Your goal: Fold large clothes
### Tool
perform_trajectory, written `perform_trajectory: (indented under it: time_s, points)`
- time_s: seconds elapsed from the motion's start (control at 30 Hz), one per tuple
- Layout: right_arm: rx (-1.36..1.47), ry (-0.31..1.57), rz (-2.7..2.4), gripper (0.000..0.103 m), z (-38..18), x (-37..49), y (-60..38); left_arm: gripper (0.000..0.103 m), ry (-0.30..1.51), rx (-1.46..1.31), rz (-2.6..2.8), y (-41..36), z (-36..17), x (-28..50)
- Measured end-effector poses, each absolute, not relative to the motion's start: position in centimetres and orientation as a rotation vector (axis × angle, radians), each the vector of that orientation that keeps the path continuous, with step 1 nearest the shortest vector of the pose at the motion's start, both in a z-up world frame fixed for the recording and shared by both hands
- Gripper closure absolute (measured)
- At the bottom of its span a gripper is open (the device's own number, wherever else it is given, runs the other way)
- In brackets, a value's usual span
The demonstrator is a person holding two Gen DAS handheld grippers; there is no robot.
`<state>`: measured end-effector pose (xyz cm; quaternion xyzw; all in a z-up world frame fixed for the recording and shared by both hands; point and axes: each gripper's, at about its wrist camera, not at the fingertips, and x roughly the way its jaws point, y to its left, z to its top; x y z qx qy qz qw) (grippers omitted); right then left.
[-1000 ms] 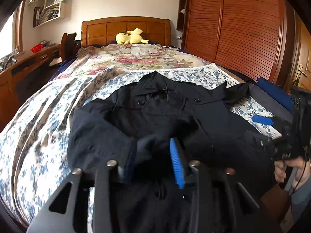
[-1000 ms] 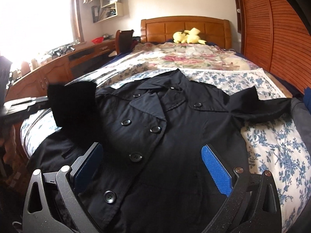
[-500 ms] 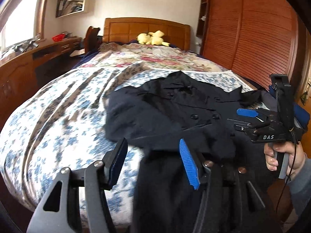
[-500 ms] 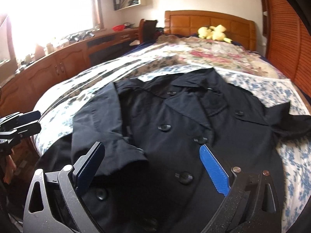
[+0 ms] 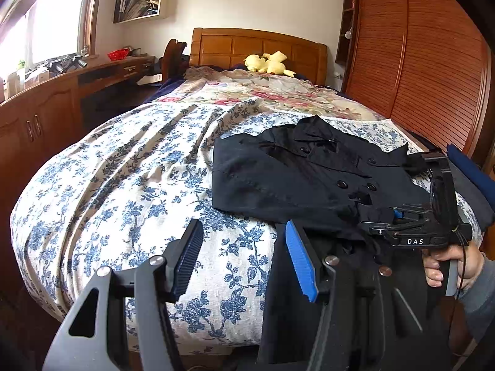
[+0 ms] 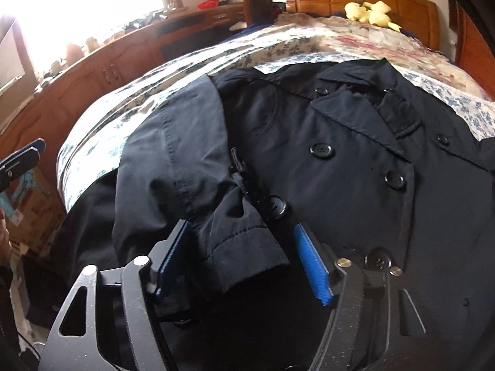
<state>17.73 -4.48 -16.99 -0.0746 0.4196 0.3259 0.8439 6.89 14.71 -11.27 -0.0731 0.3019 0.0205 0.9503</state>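
A black double-breasted coat (image 5: 309, 179) lies front up on the flowered bedspread (image 5: 130, 179), its hem hanging over the foot of the bed. Its left sleeve is folded across the chest (image 6: 185, 154), with the cuff (image 6: 244, 247) near the buttons. My left gripper (image 5: 244, 259) is open and empty above the bedspread, left of the coat. My right gripper (image 6: 241, 256) is open, its blue pads (image 6: 312, 266) on either side of the sleeve cuff, not closed on it. It also shows in the left wrist view (image 5: 414, 225), low over the coat.
A wooden headboard (image 5: 256, 46) and a yellow plush toy (image 5: 269, 63) are at the far end. A long wooden desk and cabinets (image 5: 62, 99) run along the left. Slatted wardrobe doors (image 5: 433, 61) stand on the right. Dark blue folded cloth (image 5: 473, 173) lies at the bed's right edge.
My left gripper let go of the sleeve, opened and drew back to the left. The sleeve now lies across the coat's chest. My right gripper moved down onto the cuff and narrowed.
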Motion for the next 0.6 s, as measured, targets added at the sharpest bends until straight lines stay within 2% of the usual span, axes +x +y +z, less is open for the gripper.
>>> perform_trajectory:
  time_s: [0.07, 0.1, 0.17, 0.23, 0.6]
  points:
    - [-0.152, 0.886, 0.708, 0.055, -16.9, 17.5, -4.3, 0.048, 0.614, -0.149, 0.043, 14.7, -11.2, 6.9]
    - [-0.150, 0.886, 0.718, 0.059, -16.8, 17.4, -4.3, 0.048, 0.615, -0.149, 0.042, 14.6, -11.2, 7.0]
    - [-0.165, 0.870, 0.722, 0.088, -16.5, 17.1, -4.1, 0.048, 0.617, -0.145, 0.040, 14.4, -11.1, 7.0]
    - [-0.174, 0.842, 0.731, 0.096, -15.7, 16.8, -4.2, 0.048, 0.614, -0.140, 0.036, 14.1, -10.8, 7.0]
    - [-0.110, 0.568, 0.662, 0.098, -3.9, 14.5, -11.4, 0.048, 0.578, -0.119, -0.017, 11.3, -8.2, 7.0]
